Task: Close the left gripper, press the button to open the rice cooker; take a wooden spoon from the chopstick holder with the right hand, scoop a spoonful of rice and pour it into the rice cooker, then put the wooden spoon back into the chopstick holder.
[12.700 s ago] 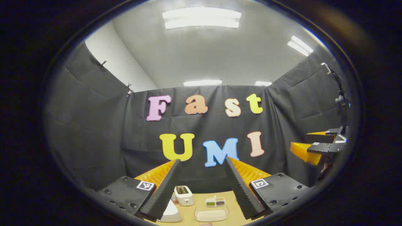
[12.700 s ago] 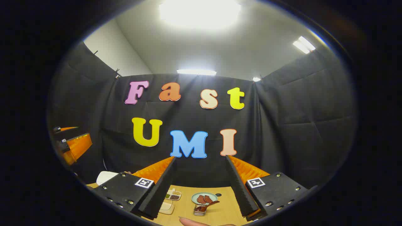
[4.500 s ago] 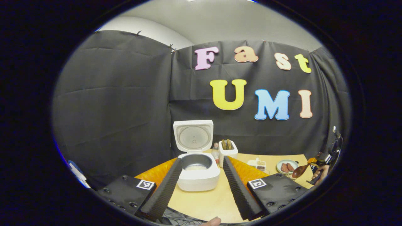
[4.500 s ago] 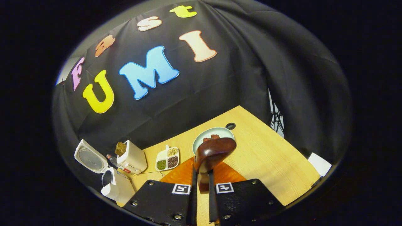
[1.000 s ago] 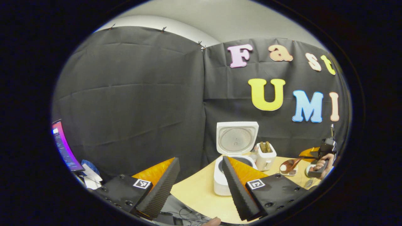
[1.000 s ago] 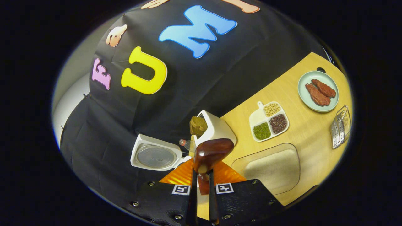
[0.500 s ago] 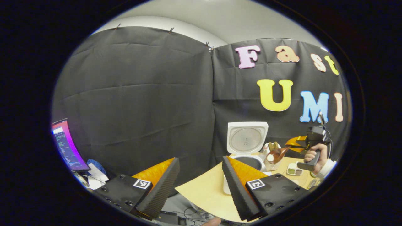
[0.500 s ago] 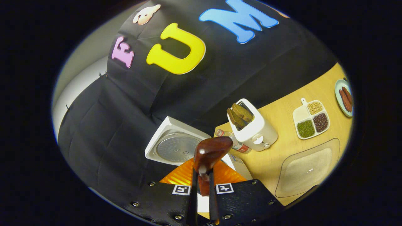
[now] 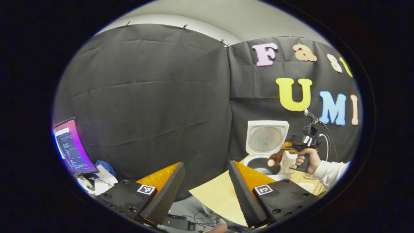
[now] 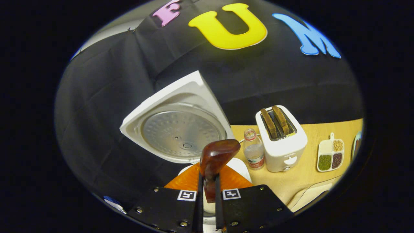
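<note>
While our left gripper (image 9: 207,191) hangs open off the table's (image 9: 216,197) edge, our right gripper (image 10: 207,197) clamps the wooden spoon (image 10: 218,155) over the open rice cooker (image 10: 181,129).

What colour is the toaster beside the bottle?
White toaster, bottle beside it; clearest in the right gripper view.

A white rice cooker (image 10: 181,126) with a dimpled silver inner lid is seen; the wooden spoon (image 10: 216,158) is glossy reddish-brown (toaster (image 10: 281,142) white too).
</note>
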{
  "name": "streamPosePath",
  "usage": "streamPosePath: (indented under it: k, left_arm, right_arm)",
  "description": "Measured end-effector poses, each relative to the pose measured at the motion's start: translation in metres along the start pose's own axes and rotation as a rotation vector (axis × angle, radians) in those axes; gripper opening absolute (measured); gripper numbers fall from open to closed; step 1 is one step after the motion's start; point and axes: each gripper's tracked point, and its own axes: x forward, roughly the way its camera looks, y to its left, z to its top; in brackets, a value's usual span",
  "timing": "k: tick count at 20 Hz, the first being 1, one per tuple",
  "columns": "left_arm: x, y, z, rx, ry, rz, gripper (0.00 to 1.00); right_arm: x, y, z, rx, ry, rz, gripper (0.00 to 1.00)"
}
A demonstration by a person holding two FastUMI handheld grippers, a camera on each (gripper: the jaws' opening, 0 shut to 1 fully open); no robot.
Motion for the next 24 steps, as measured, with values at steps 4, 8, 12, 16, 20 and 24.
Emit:
streamPosePath:
  k: [4, 8, 12, 16, 20, 24]
  left_arm:
    - [0.005, 0.005, -0.002, -0.029, 0.015, 0.019, 1.0]
    - [0.016, 0.019, -0.006, -0.032, 0.023, 0.033, 0.91]
    - [0.021, 0.021, -0.008, -0.033, 0.025, 0.045, 0.91]
    - [0.019, 0.025, -0.009, -0.045, 0.022, 0.054, 0.9]
    - [0.016, 0.03, -0.014, -0.056, 0.028, 0.064, 0.9]
    - [0.008, 0.034, -0.013, -0.063, 0.024, 0.077, 0.9]
  right_arm:
    - [0.023, 0.009, -0.002, -0.195, -0.018, -0.032, 0.15]
    - [0.029, 0.023, -0.007, -0.323, -0.02, -0.027, 0.15]
    - [0.033, 0.034, -0.014, -0.516, -0.053, -0.04, 0.15]
    - [0.032, 0.047, -0.028, -0.733, -0.074, -0.019, 0.15]
    - [0.029, 0.061, -0.044, -0.987, -0.101, -0.012, 0.15]
    - [0.025, 0.065, -0.057, -1.079, -0.075, 0.008, 0.15]
